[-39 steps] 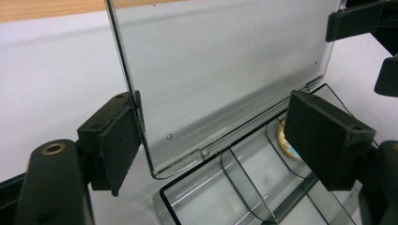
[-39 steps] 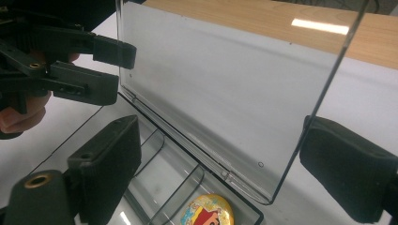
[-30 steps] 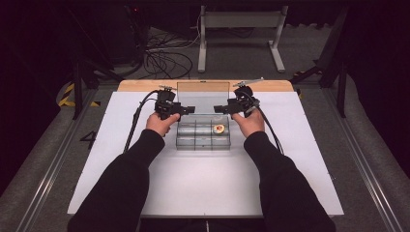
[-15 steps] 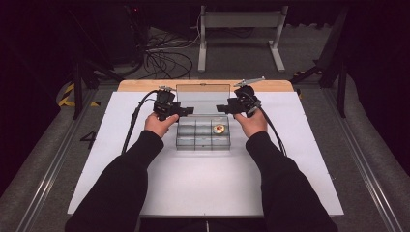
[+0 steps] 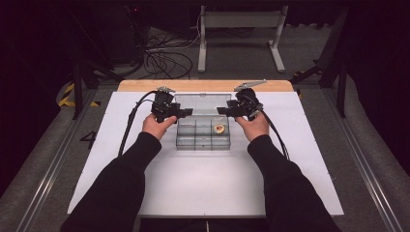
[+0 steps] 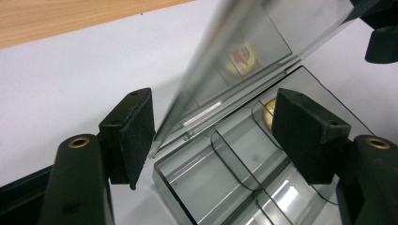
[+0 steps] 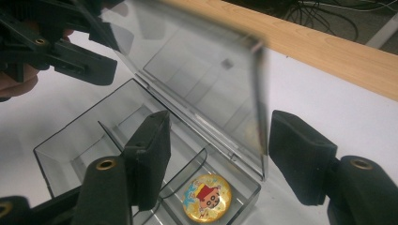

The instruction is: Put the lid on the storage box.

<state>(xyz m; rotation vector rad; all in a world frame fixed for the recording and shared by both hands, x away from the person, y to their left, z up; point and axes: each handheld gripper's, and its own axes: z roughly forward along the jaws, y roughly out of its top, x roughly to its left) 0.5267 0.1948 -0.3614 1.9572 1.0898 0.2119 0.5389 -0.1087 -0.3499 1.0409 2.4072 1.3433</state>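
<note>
Clear plastic box [image 5: 203, 134]: ribbed compartments, near the far edge of the white table [image 5: 96, 159].
Lid [image 7: 197, 79]: smooth, raised, between both jaws.
Badge [image 7: 207, 198]: round, glossy, in a corner compartment.
Left gripper [image 6: 213, 129]: closing, pads apart from lid.
Right gripper [image 7: 218, 154]: closing, not pressing.

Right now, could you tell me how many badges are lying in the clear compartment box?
1: a round yellow cartoon badge lies in a compartment of the clear box at the right gripper's end, near the hinge; its reflection shows in the raised lid.
</note>
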